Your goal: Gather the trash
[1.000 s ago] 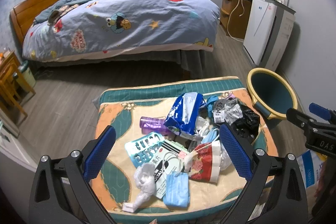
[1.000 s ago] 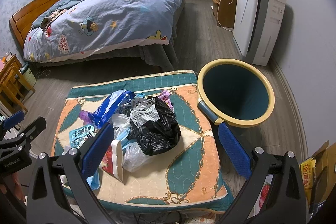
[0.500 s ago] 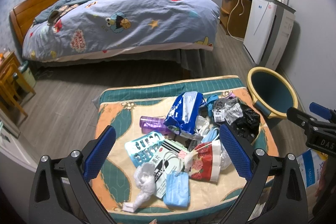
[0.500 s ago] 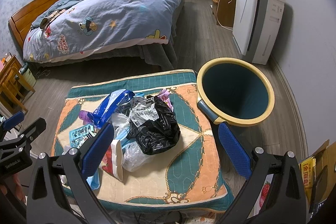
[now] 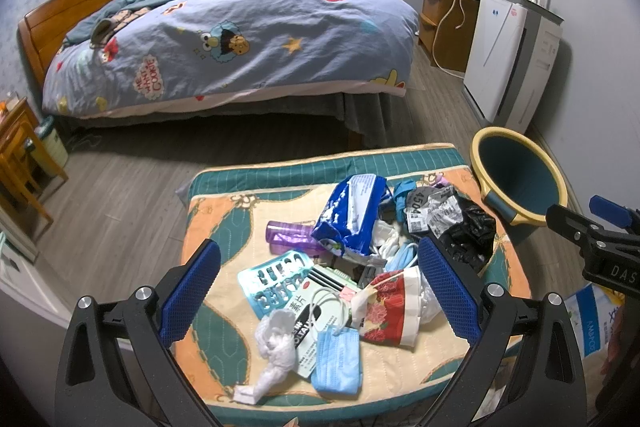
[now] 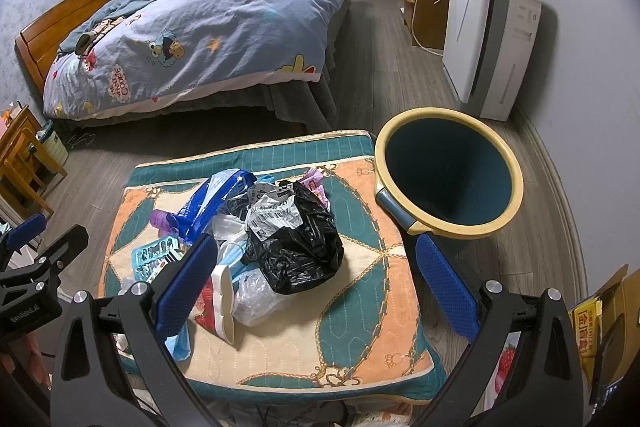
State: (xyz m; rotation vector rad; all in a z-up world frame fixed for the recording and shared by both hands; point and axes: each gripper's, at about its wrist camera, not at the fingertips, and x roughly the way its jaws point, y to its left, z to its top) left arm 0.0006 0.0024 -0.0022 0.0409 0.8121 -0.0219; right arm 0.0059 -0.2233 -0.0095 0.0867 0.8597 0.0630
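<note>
- The bin (image 6: 448, 175), teal inside with a yellow rim, fills the right centre of the right wrist view, just beside the cushion (image 6: 360, 307).
- The trash pile (image 5: 352, 259) sits mid-frame on the cushion: black bag (image 6: 296, 251), blue packet (image 5: 352, 215).
- Only the left wrist view shows the face mask (image 5: 338, 361) and white tissue (image 5: 276, 343).
- Left tool (image 5: 318, 293) and right tool (image 6: 316, 287) both stand spread apart, empty.

We carry two alike: the left gripper (image 5: 318, 287) and right gripper (image 6: 312, 277) have black angular frames, silver screws, blue mesh-textured finger pads (image 5: 191, 293), and white lettering on the side.
</note>
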